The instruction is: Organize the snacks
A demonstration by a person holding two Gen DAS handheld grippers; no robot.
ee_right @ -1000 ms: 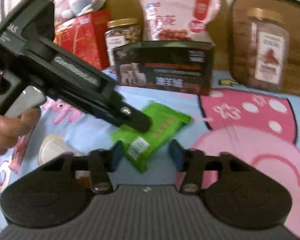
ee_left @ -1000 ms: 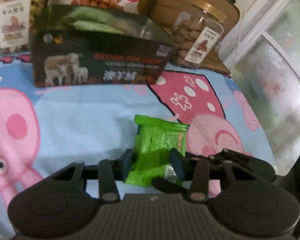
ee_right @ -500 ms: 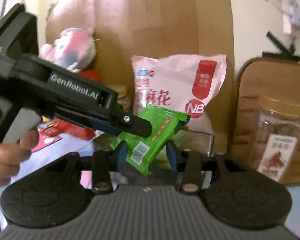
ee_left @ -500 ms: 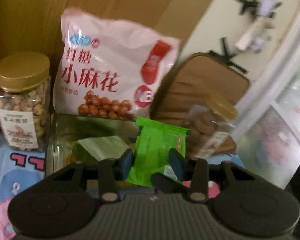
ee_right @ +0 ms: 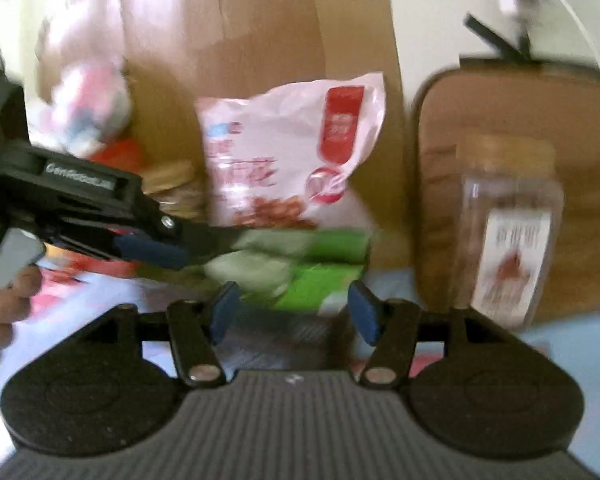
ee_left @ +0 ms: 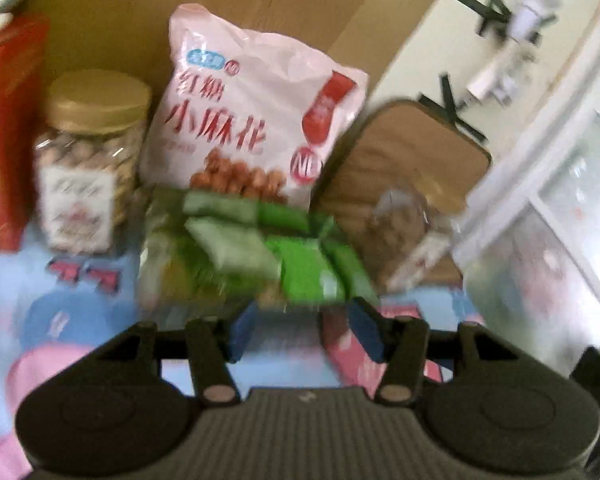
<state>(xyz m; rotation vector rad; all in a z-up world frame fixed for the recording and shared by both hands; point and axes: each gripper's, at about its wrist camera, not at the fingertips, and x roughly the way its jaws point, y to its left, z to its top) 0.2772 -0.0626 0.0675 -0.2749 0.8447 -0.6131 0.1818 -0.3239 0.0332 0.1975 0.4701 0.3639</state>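
A green snack packet lies blurred among other green packets in the dark open box, just beyond my left gripper's fingertips. My left gripper is open with nothing between its blue pads. In the right wrist view the left gripper reaches over the box from the left, and the green packet lies in the box. My right gripper is open and empty, in front of the box.
Behind the box stand a pink snack bag, a gold-lidded nut jar and a red box at left. A second jar and a brown cushion stand at right. A cartoon cloth covers the table.
My left gripper carried the green packet up from the cloth to the box and has opened; the packet now lies in the box. The right gripper followed toward the box.
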